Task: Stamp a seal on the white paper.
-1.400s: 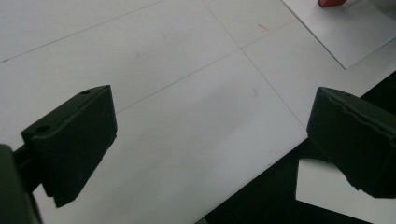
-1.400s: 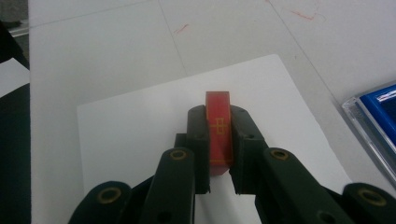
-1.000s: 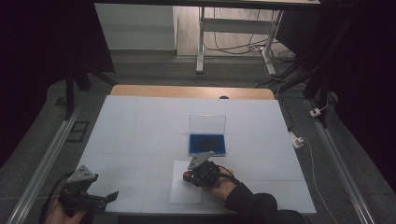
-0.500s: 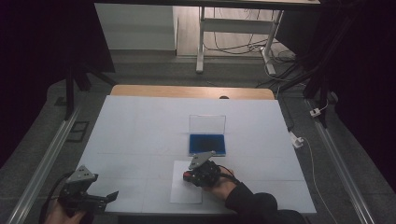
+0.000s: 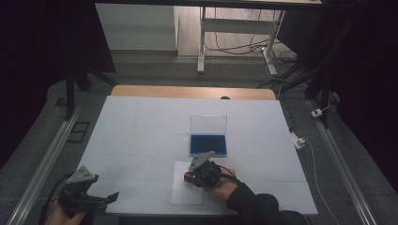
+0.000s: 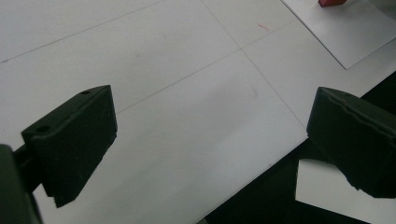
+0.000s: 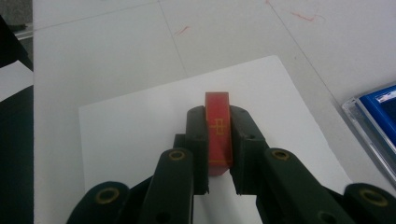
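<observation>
On the white desk point(image 5: 141, 126), an open blue case point(image 5: 208, 144) with a clear lid raised upright at its far side is seen near the middle, and a white sheet of paper point(image 5: 180, 194) is laid just in front of it, toward the person. Nothing is placed between the case and the sheet, and the desk around them is marked with thin lines and a few red scribbles. The right tool point(image 7: 218, 140) is held over the sheet, its jaws clamped together on a narrow red block point(image 7: 218, 133) with gold markings, which is gripped by its two flat sides and stands on edge above the paper. The left tool point(image 6: 205, 135) is held at the near left corner of the desk, well apart from the sheet; its jaws are spread wide with nothing between them, and the desk edge is seen beneath. Compared with the earlier frames, no change is noted: both tools have stayed in place, and the grip on the red block is kept as before.
</observation>
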Demonstrator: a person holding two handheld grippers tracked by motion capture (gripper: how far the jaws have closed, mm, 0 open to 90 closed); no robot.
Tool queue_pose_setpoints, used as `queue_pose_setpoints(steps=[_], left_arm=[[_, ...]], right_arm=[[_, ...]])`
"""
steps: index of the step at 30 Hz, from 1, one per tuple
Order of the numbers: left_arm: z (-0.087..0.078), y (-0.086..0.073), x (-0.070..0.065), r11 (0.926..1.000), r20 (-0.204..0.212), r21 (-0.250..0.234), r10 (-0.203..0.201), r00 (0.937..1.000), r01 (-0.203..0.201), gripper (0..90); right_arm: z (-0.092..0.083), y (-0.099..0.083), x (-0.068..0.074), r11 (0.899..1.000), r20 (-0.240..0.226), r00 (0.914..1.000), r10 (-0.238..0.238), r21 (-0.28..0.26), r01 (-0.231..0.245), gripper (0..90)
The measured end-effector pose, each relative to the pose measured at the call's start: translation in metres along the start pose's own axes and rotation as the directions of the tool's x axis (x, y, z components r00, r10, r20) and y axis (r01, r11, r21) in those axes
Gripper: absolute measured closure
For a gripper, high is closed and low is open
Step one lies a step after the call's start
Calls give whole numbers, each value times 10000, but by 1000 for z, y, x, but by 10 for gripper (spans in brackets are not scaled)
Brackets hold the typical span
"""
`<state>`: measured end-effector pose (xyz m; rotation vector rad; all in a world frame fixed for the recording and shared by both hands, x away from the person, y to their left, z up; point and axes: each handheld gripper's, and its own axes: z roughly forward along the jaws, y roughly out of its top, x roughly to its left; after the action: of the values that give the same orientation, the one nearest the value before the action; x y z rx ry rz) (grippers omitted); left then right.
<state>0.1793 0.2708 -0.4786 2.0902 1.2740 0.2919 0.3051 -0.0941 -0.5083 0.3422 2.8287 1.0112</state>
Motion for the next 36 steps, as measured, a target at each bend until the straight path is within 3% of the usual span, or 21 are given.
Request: queue_pose_setpoints(steps=[9,19,36], left_arm=[[0,0,0,10000,15,-12,-3,10000,3,19],[0,0,0,10000,5,-14,-1,10000,1,19],[0,0,0,10000,-27,-21,14,10000,-14,19]], right_arm=[[-5,3,0,9999,-31,9999,-107,-117,107,790],[-22,5,-6,9963,-34,9994,330,-790,-332,790],[-45,6,-15,9859,-31,9940,1097,-1270,-1092,789]])
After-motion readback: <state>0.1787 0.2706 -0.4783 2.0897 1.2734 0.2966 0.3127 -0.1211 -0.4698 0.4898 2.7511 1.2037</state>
